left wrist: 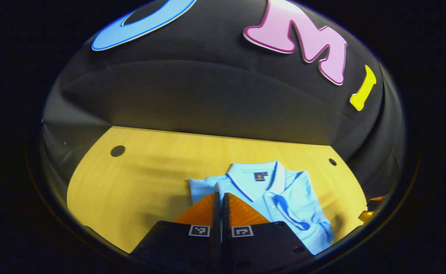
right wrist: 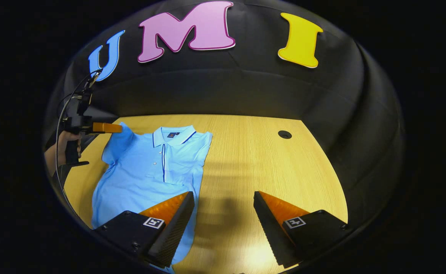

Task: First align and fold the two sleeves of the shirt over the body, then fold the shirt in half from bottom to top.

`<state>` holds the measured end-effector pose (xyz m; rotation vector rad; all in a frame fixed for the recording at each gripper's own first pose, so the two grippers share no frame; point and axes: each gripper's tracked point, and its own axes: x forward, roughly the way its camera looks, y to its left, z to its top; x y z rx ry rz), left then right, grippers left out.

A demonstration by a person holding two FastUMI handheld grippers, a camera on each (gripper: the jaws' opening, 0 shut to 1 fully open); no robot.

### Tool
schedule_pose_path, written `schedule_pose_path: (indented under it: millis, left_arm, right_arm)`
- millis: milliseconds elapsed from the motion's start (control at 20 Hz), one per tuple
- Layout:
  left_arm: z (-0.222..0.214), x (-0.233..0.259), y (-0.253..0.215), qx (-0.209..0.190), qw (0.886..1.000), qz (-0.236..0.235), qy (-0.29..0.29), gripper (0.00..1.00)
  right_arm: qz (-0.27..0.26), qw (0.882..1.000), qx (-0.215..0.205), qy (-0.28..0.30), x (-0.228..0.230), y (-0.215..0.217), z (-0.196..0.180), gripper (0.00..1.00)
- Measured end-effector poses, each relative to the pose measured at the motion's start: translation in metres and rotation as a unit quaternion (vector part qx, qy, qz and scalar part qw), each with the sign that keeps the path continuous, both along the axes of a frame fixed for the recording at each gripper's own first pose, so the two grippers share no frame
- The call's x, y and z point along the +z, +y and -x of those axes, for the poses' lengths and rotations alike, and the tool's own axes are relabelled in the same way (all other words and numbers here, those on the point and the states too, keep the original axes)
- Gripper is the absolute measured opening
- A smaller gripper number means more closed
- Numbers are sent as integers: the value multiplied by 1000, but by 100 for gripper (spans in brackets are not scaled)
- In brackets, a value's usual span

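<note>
A light blue polo shirt [right wrist: 147,171] lies face up on the wooden table [right wrist: 253,160], collar toward the wall. Its side nearer the table's middle has a straight edge, with the sleeve folded in. The other sleeve [right wrist: 115,144] sticks out and rises to my left gripper [right wrist: 121,128], which a hand [right wrist: 57,146] holds. In the left gripper view the fingers [left wrist: 230,209] are pressed together, and the left gripper [left wrist: 220,195] is shut on that sleeve [left wrist: 200,188] beside the collar [left wrist: 259,177]. My right gripper [right wrist: 223,194] is open above the table, one finger [right wrist: 169,213] over the shirt's lower edge.
The table has round cable holes [right wrist: 284,134] [left wrist: 117,151] near its back corners. The black booth wall curves close behind the table. Bare wood stretches beside the shirt [right wrist: 268,163]. A cable [right wrist: 61,114] hangs from the left gripper.
</note>
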<state>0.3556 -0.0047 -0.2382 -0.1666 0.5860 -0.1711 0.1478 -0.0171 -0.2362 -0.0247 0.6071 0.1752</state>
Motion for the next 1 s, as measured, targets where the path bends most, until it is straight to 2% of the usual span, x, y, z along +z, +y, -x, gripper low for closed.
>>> schedule_pose_path:
  millis: [200,250,350,400,550,650,1000]
  left_arm:
    - [9,-5,-51,-16,999,39,11,7]
    - [13,-8,-59,-16,999,44,17,3]
    - [19,-10,-71,-24,998,57,18,30]
    - [23,-11,-78,-30,997,63,16,35]
    - [50,-9,-77,-44,997,65,11,85]
    - [71,-1,-68,-46,998,50,-8,96]
    - [188,32,-29,-37,998,-6,-51,98]
  right_arm:
    - [-10,1000,-1,-4,3,-2,0,98]
    - [-12,1000,1,-5,4,-1,2,98]
    - [-13,1000,3,-6,5,2,6,99]
    - [-15,1000,5,-6,4,4,9,98]
    - [-24,1000,5,-11,9,14,21,98]
    - [-29,999,8,-13,11,21,33,99]
    - [-35,999,13,-4,11,46,93,98]
